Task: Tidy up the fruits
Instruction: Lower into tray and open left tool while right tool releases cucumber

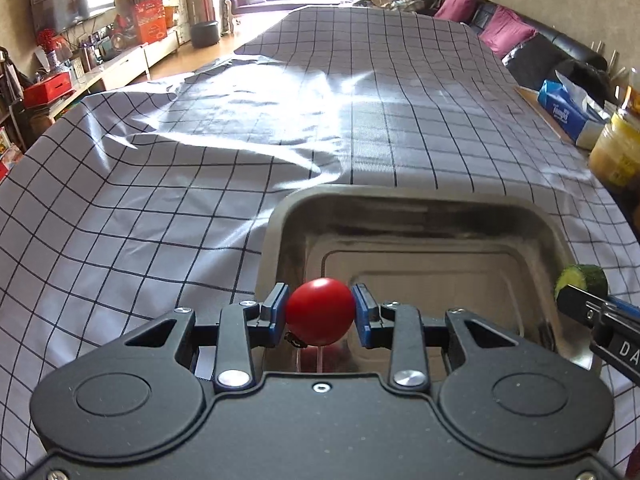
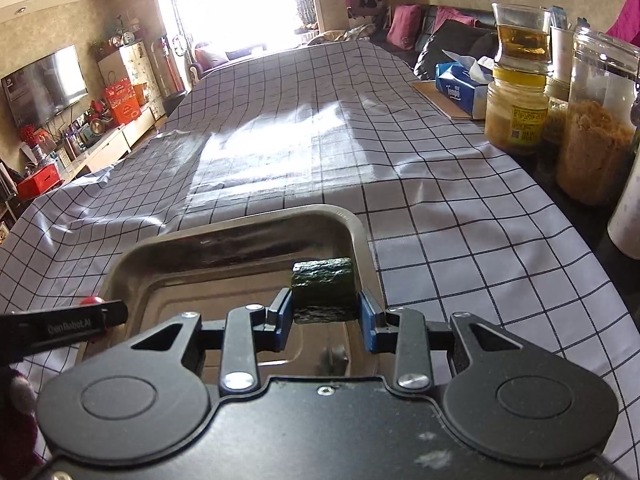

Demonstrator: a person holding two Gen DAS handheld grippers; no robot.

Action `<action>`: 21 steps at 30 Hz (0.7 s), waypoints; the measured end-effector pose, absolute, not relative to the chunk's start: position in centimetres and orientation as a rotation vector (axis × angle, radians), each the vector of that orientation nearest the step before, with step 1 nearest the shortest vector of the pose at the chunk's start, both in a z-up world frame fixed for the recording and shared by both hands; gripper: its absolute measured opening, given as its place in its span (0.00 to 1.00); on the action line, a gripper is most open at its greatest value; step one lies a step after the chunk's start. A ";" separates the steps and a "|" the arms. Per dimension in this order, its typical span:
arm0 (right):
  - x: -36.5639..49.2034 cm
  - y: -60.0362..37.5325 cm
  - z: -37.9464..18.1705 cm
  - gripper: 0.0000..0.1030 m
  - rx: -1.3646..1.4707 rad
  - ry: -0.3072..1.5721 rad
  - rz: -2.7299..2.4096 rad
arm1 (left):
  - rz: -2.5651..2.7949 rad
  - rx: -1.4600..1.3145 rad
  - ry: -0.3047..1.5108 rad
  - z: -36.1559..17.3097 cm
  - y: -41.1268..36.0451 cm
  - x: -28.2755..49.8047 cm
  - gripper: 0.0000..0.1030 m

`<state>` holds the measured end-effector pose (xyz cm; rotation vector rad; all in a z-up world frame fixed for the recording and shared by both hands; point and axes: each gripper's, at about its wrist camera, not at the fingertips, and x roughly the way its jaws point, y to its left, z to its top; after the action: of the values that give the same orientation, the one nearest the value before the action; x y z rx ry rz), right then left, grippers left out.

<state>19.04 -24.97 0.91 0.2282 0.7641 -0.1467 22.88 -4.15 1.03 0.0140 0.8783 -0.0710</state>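
Observation:
My left gripper (image 1: 320,312) is shut on a red tomato (image 1: 320,311) and holds it over the near left part of a steel tray (image 1: 412,208). My right gripper (image 2: 325,308) is shut on a dark green cucumber piece (image 2: 323,292) over the tray's right side (image 2: 356,232). In the left wrist view the cucumber piece (image 1: 582,278) and the right gripper's fingers (image 1: 580,308) show at the right edge. In the right wrist view the tomato (image 2: 90,301) peeks above the left gripper's fingers (image 2: 68,322) at the left. The tray floor is bare where it shows.
The tray sits on a table with a checked cloth (image 1: 200,184), wrinkled to the left. On the right stand a tissue box (image 2: 460,84), a yellow-lidded jar (image 2: 516,116) with a glass of amber liquid (image 2: 520,36) on top, and a large jar (image 2: 596,120).

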 end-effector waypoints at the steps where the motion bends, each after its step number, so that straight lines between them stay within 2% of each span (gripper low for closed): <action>1: 19.1 -24.9 0.8 0.35 0.227 0.769 -0.143 | -0.071 0.016 0.872 1.0 -4.2 22.8 0.42; 6: 19.4 -24.5 0.2 0.35 0.217 0.795 -0.137 | -0.082 0.025 0.828 1.5 -4.3 22.2 0.47; 17: 19.8 -24.5 -0.4 0.35 0.228 0.819 -0.135 | -0.087 0.018 0.861 0.9 -4.3 22.6 0.47; 18: 19.8 -24.6 -0.3 0.39 0.232 0.815 -0.125 | -0.087 0.017 0.863 0.8 -4.3 22.7 0.47; 21: 19.7 -24.6 -0.2 0.39 0.233 0.804 -0.126 | -0.086 0.015 0.867 0.7 -4.3 22.8 0.47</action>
<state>19.66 -24.56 -0.15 0.2329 0.8035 -0.1260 22.76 -4.26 0.72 0.0153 0.8669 -0.0864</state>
